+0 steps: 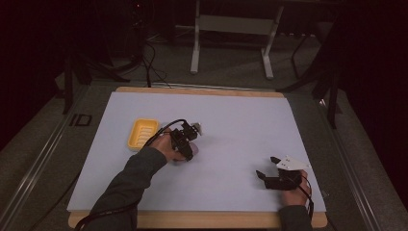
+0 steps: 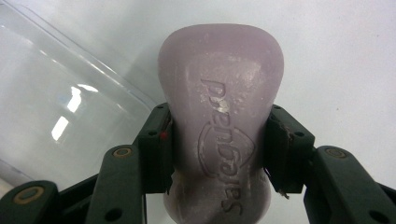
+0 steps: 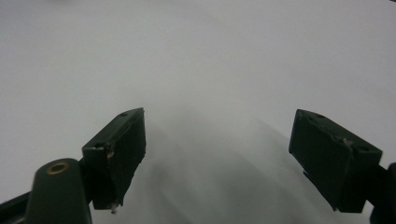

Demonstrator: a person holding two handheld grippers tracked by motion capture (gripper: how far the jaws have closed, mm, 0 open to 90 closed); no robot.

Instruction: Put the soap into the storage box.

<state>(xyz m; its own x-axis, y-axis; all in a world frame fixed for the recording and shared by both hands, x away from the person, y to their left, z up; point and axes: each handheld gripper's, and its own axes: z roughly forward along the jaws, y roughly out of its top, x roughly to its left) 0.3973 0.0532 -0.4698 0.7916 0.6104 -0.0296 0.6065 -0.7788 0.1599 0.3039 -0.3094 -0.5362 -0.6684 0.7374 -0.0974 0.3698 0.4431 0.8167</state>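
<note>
In the high view, the desk [image 1: 231, 125] carries a pale sheet over a wooden board. The left tongs [image 1: 186, 140] sit left of the middle of the sheet, just to the right of a yellow soap dish [image 1: 142, 134] that lies flat with its ribbed inside facing up. A pinkish bar of soap [image 1: 185, 155] peeks out under the left tongs, close to the hand that bears them. A dark sleeve [image 1: 132, 180] runs from the bottom edge up to that hand. The right tongs [image 1: 267, 169] rest low over the near right part of the sheet, well apart from the soap and the dish, with their two black jaws spread and pointing left.

In the left gripper view, the left tongs [image 2: 219, 151] are clamped on the bar of soap [image 2: 220, 112]: both pads press on its narrowed waist, one at each side. The bar is pale lilac, with a word and an oval mark pressed into its top face, and it reaches well past the jaws. A clear plastic lid [image 2: 60, 102] lies on the sheet to the left of the bar, its edge just beside it.

In the right gripper view, the right tongs [image 3: 219, 156] stand wide, with bare white sheet between the jaws.
</note>
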